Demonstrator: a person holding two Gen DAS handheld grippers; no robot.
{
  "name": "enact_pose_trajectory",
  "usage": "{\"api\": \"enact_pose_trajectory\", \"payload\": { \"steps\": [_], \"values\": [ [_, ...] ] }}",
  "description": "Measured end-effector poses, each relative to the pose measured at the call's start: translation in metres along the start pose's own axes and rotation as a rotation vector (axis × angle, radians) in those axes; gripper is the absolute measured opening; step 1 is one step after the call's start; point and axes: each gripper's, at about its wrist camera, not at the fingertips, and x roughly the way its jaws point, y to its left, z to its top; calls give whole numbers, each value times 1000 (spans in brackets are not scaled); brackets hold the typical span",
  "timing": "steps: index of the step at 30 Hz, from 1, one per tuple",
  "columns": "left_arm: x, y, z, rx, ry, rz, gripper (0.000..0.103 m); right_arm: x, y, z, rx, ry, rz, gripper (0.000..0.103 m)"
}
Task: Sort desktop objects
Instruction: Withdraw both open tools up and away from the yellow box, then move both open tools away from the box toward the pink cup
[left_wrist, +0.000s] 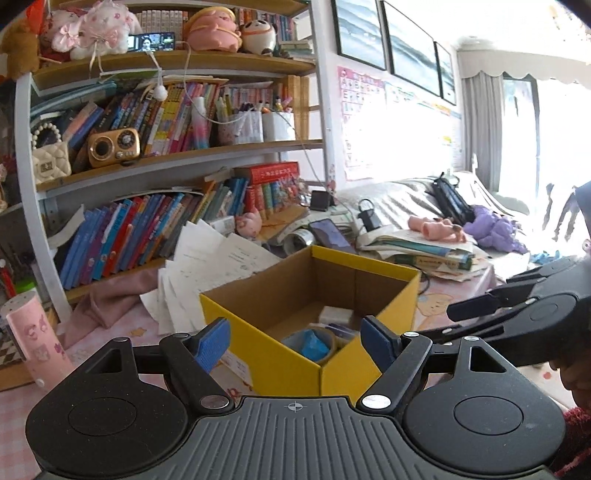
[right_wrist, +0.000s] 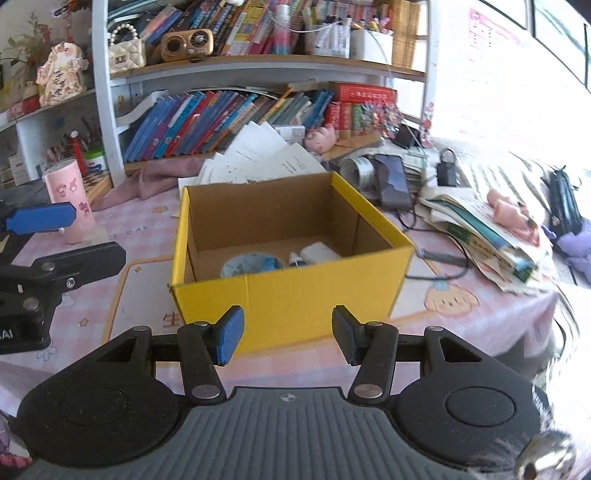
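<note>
An open yellow cardboard box (right_wrist: 291, 299) (left_wrist: 280, 363) stands on the pink checked tablecloth. Inside lie a roll of tape with blue paper (right_wrist: 251, 264) (left_wrist: 312, 343), a small white case (right_wrist: 319, 252) (left_wrist: 335, 315) and a small dropper bottle (right_wrist: 295, 260). My left gripper (left_wrist: 297, 345) is open just before the box's near corner, nothing between its blue pads. My right gripper (right_wrist: 288, 334) is open in front of the box's near wall, also empty. The right gripper's arms (left_wrist: 517, 314) show at the right edge of the left wrist view.
A pink cylindrical holder (right_wrist: 70, 203) stands left of the box. Loose papers (right_wrist: 266, 155) and a pink cloth (right_wrist: 147, 181) lie behind it. A phone (right_wrist: 393, 181), a book pile (right_wrist: 491, 229) with a pink toy (right_wrist: 511, 214), cables and a packed bookshelf (right_wrist: 258, 62) crowd the back and right.
</note>
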Motion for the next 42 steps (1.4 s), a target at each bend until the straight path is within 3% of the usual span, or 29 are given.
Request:
{"api": "enact_pose_trajectory", "payload": {
  "steps": [7,18,34,42],
  "values": [
    [-7,-10,-3,37,-10,-66,80,-20,-2,-12,55,-2,-67,51],
    [-7,-7,-6,18,1,-68,86,-27,4,-11,24,15,-71,52],
    [-12,2,-15,-14,54,-4,94,-31,18,-24,15,46,-44,56],
    [-15,24,-16,-101,61,71,96,-32,22,-23,6,46,-42,56]
  ]
}}
